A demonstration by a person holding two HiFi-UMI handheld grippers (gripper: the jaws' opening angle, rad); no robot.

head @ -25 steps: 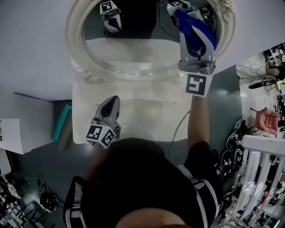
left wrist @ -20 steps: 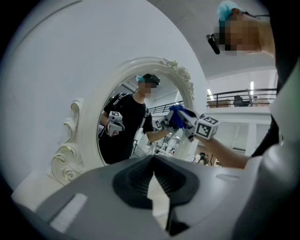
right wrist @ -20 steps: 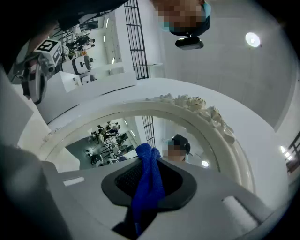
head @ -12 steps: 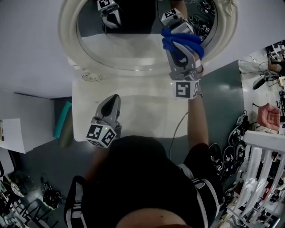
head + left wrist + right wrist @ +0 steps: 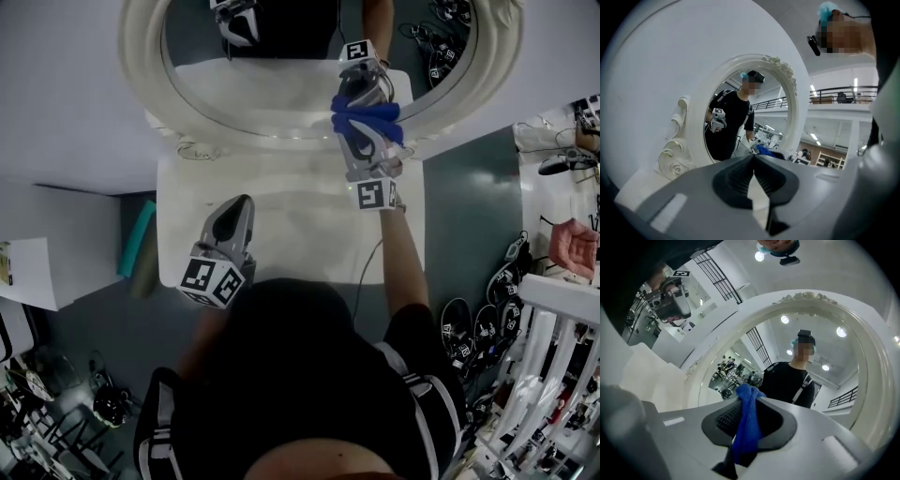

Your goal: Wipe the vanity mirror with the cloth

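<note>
A person, seen from above, holds a gripper in each hand over a white tabletop. An oval vanity mirror with an ornate cream frame stands along the far edge of the tabletop, against a pale wall.

The right gripper reaches to the far right part of the tabletop, with its tip at the lower right of the mirror glass, where it meets its own reflection. Its jaws are clamped on a blue cloth, which bunches out on both sides of the claw. In the right gripper view the cloth runs as a folded blue strip up between the closed jaws of the right gripper and pokes out past the tips, just in front of the mirror. Whether the cloth touches the glass cannot be told.

The left gripper hangs over the near left part of the tabletop, pointing toward the mirror and well apart from it. In the left gripper view the jaws of the left gripper meet at their tips with nothing between them, and the mirror stands ahead, reflecting the person
</note>
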